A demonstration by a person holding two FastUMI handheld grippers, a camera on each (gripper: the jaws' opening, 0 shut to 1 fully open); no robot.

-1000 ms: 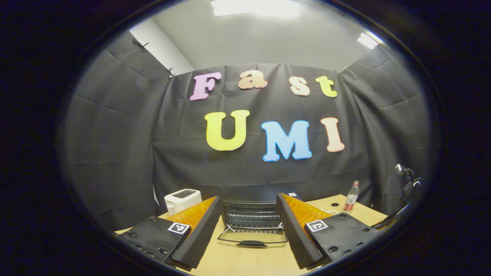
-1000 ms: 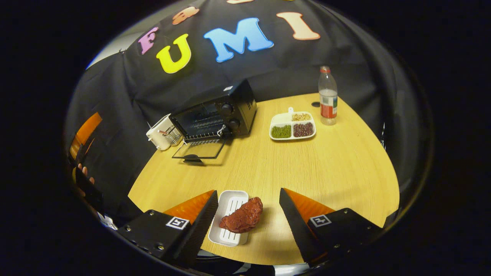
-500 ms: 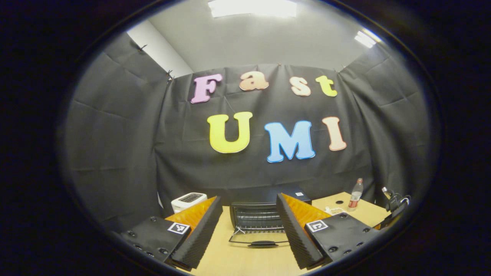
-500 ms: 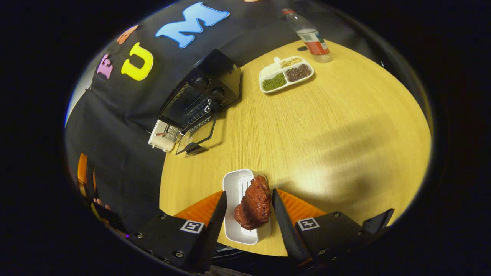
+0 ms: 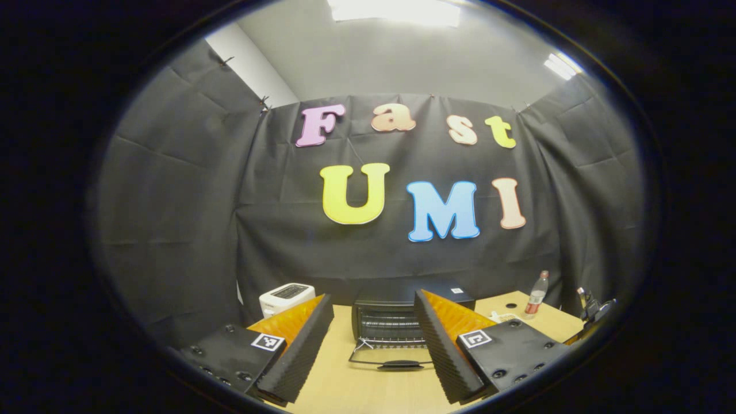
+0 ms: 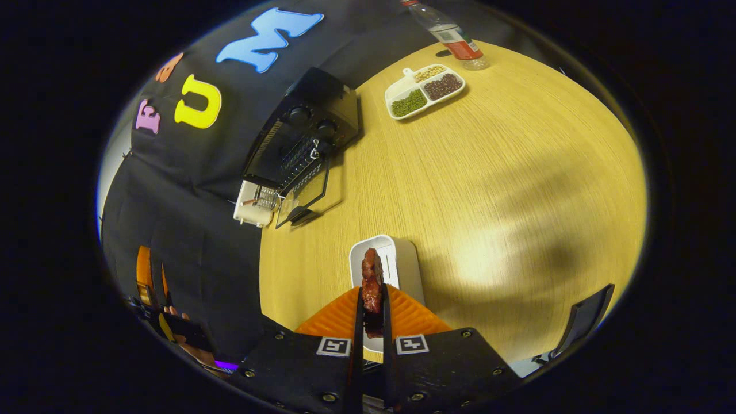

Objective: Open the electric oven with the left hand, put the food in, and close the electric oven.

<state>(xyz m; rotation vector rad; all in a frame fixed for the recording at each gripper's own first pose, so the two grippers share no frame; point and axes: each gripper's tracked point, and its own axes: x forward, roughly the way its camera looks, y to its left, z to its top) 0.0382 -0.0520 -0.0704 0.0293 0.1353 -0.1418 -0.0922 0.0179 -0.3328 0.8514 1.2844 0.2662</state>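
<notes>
From the right gripper view I look down on a round wooden bench (image 6: 489,172). My right tool (image 6: 372,313) has its two fingers drawn almost together, pressing from both sides on a dark red, lumpy piece of meat (image 6: 372,282), the food for this task. The meat stands on edge between the fingers, over a small white ribbed tray (image 6: 402,264) near the bench's front edge; I cannot tell whether it is touching the tray.

I judge the meat to be light, soft and possibly glossy-slick, so it may squash or slide if I squeeze too hard or swing it fast. The hold sits across its narrow thickness near the lower end, with the upper end poking free beyond the fingertips. A grip nearer the middle would seem steadier, but this one looks workable if I move gently.

The electric oven (image 6: 305,141) sits at the far left of the bench, well apart from the meat, its glass door (image 6: 305,198) already folded down flat, with a wire rack visible inside. A white toaster (image 6: 253,207) stands just beside it. A divided dish of beans (image 6: 424,91) and a plastic bottle (image 6: 451,34) sit farther back.

In the left gripper view, my left tool (image 5: 374,345) is spread wide and holds nothing, hanging in front of the open oven with the door handle (image 5: 401,364) between its fingers but well ahead of them.
</notes>
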